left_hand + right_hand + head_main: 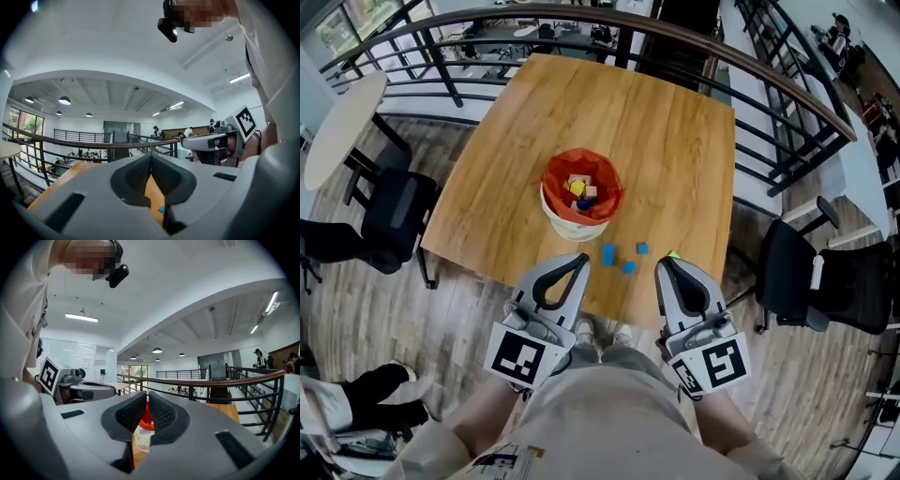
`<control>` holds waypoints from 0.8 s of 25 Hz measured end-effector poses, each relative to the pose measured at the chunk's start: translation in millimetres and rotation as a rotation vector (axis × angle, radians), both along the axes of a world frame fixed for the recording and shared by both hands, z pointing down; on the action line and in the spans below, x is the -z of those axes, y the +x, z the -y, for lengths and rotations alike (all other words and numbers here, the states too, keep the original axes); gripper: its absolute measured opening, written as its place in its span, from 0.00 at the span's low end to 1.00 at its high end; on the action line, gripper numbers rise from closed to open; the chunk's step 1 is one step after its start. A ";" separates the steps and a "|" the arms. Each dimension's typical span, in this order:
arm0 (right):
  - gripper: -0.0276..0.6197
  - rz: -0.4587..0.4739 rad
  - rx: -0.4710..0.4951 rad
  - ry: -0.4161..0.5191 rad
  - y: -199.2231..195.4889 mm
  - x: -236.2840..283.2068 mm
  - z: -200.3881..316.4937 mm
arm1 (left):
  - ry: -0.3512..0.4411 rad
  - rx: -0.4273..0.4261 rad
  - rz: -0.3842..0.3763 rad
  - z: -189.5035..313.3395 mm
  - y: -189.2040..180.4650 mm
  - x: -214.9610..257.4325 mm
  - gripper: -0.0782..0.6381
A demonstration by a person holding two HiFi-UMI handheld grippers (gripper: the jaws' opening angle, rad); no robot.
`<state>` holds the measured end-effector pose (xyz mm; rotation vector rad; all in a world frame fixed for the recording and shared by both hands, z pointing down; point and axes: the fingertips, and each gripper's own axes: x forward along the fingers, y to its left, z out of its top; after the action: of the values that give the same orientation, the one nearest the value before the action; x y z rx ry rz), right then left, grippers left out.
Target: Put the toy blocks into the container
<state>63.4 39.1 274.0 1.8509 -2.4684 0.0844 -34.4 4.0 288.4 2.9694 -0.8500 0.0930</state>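
Left gripper [580, 259]: clenched, nothing between its jaws, held by me over the near edge of the counter [675, 141]. Right gripper [665, 265]: likewise clenched and empty, alongside the left. Container [555, 187]: white tub with an orange liner, standing mid-counter, holding several blocks [579, 187], yellow and pink among them. Loose on the counter, between the container and my grippers: three blue blocks [628, 268], each apart from the others. Small yellow-green piece [672, 254]: lies just beside the right gripper's tip, shape I cannot make out
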 end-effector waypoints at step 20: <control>0.26 -0.028 0.081 -0.118 40.4 -62.5 42.4 | -0.047 0.015 0.097 41.8 61.2 -67.4 0.13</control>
<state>103.8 -3.3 336.5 1.6930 -2.4585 0.1955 26.8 -37.8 355.8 2.9350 -0.8671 0.2544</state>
